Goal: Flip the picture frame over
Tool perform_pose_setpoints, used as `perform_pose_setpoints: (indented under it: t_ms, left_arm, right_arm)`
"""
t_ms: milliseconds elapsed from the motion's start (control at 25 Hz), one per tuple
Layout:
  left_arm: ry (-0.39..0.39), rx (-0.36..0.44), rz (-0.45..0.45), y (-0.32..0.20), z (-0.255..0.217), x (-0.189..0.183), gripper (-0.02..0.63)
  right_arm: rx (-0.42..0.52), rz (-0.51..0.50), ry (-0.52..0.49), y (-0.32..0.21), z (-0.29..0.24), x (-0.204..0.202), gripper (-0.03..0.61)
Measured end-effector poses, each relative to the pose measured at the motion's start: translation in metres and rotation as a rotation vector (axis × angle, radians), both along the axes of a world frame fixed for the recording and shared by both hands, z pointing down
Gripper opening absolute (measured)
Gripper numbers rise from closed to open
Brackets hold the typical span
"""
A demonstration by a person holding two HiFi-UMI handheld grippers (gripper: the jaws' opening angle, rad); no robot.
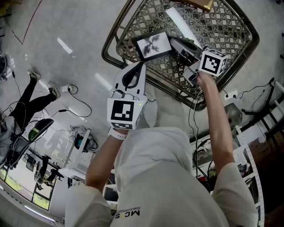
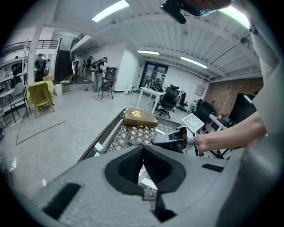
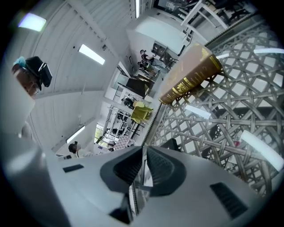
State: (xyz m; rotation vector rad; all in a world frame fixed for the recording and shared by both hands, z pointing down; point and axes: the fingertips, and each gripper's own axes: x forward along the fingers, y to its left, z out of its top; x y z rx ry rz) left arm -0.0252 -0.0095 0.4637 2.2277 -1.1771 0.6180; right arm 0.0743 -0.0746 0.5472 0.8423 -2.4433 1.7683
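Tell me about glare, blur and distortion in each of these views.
Head view: sharp, evenly lit; light strips glare off the glossy floor and the table; the picture frame reads clearly. Left gripper view: heavy fisheye, dark corners, blown-out ceiling lights. Right gripper view: same fisheye, tilted; the book is slightly soft.

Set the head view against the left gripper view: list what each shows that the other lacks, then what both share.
Only the head view: the leaf print on the frame, and the marker cube of the left hand-held gripper.

Only the left gripper view: the yellow-draped chair and the staircase across the room.

Both: the book, the lattice table and the right hand-held gripper.
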Motion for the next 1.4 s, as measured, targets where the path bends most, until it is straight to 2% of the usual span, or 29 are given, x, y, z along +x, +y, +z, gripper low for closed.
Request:
perform_pose_setpoints:
  t_ms: [480,600,1000,1240,1400]
  left_arm:
    - [0.005,0.029,-0.001,-0.004,-0.015,-0.006,0.025]
    - [0.008,0.046,-0.001,-0.005,-0.024,-0.008,0.025]
    - [0.015,0.083,0.013,-0.002,-0.056,-0.009,0.025]
    - [0.032,0.122,0.016,0.002,-0.088,-0.013,0.025]
    - [0.039,0.148,0.010,0.005,-0.108,-0.018,0.025]
  right_arm:
    - [0.179,-0.064,0.280,0.006,-0.011,0.005,0.043]
    - [0.225,-0.079,0.355,0.009,-0.018,0.006,0.026]
    - [0.390,-0.125,0.566,0.023,-0.066,0.004,0.025]
    - [0.489,-0.110,0.651,0.037,-0.112,-0.006,0.025]
    - [0.531,-0.040,0.647,0.046,-0.148,-0.009,0.025]
